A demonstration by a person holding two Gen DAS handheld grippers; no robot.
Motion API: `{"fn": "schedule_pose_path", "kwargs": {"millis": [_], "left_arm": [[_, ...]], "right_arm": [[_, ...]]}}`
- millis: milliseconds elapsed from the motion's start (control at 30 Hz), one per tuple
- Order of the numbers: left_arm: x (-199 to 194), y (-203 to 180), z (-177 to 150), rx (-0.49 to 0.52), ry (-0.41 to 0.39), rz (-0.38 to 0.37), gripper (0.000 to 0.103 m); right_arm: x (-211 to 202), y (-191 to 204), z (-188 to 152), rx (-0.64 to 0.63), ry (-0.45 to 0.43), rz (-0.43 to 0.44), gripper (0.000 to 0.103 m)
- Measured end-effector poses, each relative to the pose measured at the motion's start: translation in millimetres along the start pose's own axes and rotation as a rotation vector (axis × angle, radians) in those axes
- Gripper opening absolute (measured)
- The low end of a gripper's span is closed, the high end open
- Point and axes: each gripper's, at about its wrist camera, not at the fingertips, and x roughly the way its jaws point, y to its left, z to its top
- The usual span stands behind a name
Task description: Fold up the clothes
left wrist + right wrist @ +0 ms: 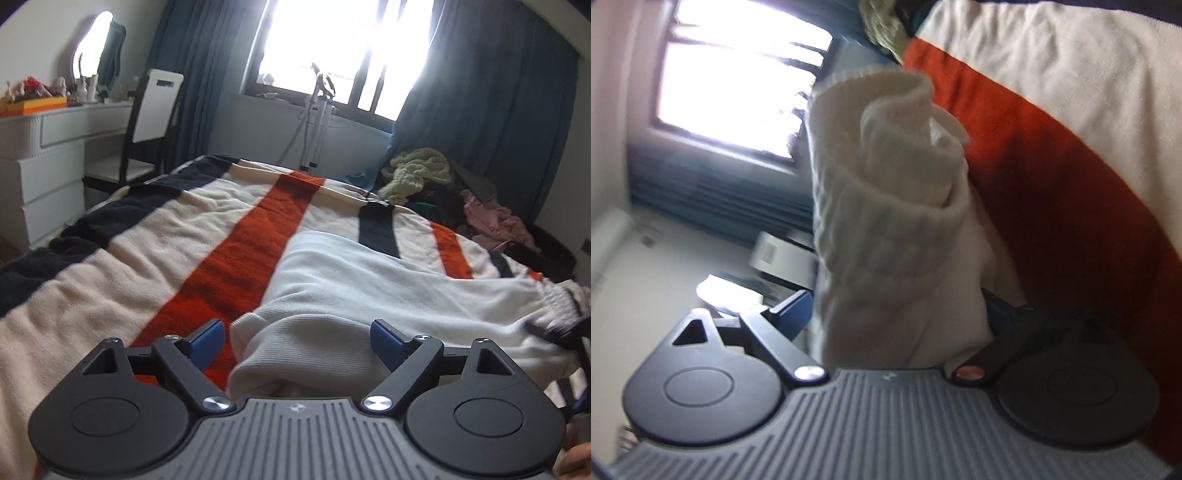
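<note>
A white ribbed knit garment [388,280] lies on the striped blanket [147,240] of a bed. Its folded near edge bulges between the blue pads [207,343] of my left gripper [297,341], which stands open around it without pinching. The right wrist view is rolled sideways. There a bunched, rolled part of the same white garment [886,206] fills the gap of my right gripper [894,310]. Its jaws are wide apart, the left pad [792,314] is clear of the cloth, and the right finger is mostly hidden behind it. The dark tip of the right gripper [554,328] shows at the left view's right edge.
A heap of other clothes [417,173], one of them pink [491,218], sits at the bed's far right corner. A white dresser [44,158] and chair [155,110] stand to the left. A tripod stand [317,110] is beyond the bed under the window.
</note>
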Motion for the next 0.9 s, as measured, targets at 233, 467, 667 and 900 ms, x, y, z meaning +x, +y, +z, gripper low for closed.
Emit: {"fn": "schedule_pose_path", "kwargs": {"millis": [233,467,667,900], "left_arm": [[1,15,9,-0.121,-0.008,-0.049,0.091],[52,49,9,-0.365,0.162,-0.103,0.095],[83,65,2,-0.526,0.241,-0.244,0.094],[89,63,0,-0.488,0.247,-0.212,0.086]], "right_arm": [[4,16,-4,-0.093,-0.009,-0.167,0.044],[-7,15,-3,-0.043,-0.081,-0.130,0.036],[-8,10,-4,-0.044,-0.085,-0.129,0.036],[-6,4,-7,-0.029,-0.076,-0.132,0.039]]}}
